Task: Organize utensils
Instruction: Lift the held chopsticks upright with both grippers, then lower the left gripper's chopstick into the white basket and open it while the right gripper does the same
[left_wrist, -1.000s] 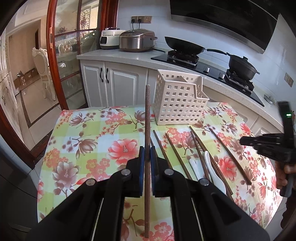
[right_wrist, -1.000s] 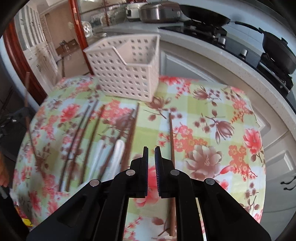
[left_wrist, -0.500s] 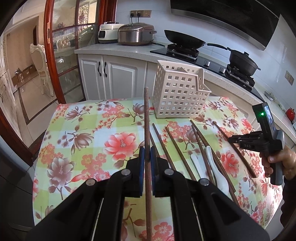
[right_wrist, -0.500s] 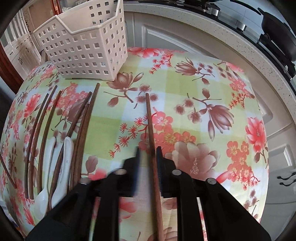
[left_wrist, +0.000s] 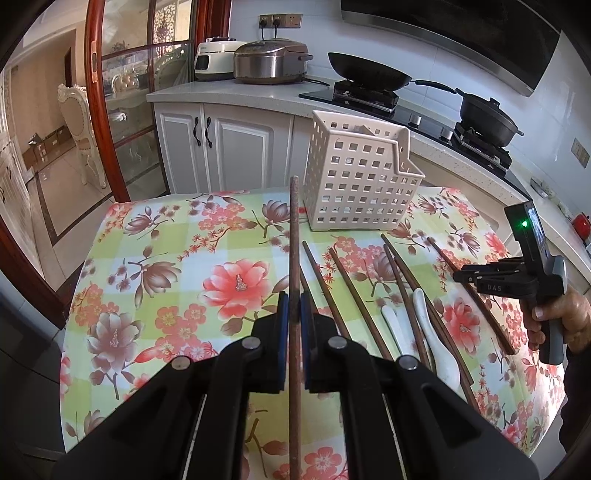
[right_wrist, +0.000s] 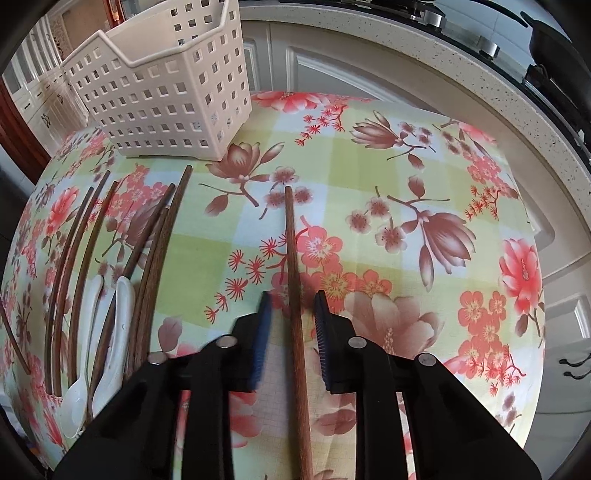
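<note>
**Wood at both tools: one stick clamped, one only straddled**

Clamped tight in the left gripper (left_wrist: 294, 306): a brown chopstick (left_wrist: 294, 229), pinched between the blue pads. Running straight ahead past the tips and back under the tool's body, raised off the flowered tablecloth (left_wrist: 147, 258).

Pointed steeply down at the cloth: the right gripper (right_wrist: 291, 314), jaws just now closing but not yet clenched. Between the pads, a single chopstick (right_wrist: 293, 258) flat on the cloth, a gap showing on either side of it; left-hand pad blurred. Seen from the left wrist, a hand (left_wrist: 561, 317) wrapped round that tool's handle.

Just right of the left tool's tips, and well to the left of the right tool: loose chopsticks (left_wrist: 347, 291) fanned side by side on the cloth, two white spoons (left_wrist: 428, 332) lying among them.

Further on, ahead and a little right of the left tool, ahead and left of the right one: a white basket (left_wrist: 354, 184), perforated, upright at the far edge of the cloth.

Beyond it, a counter (left_wrist: 229, 92) carrying a rice cooker (left_wrist: 271, 61), then a wok (left_wrist: 369, 74) and a lidded pot (left_wrist: 487, 118) on the hob.
</note>
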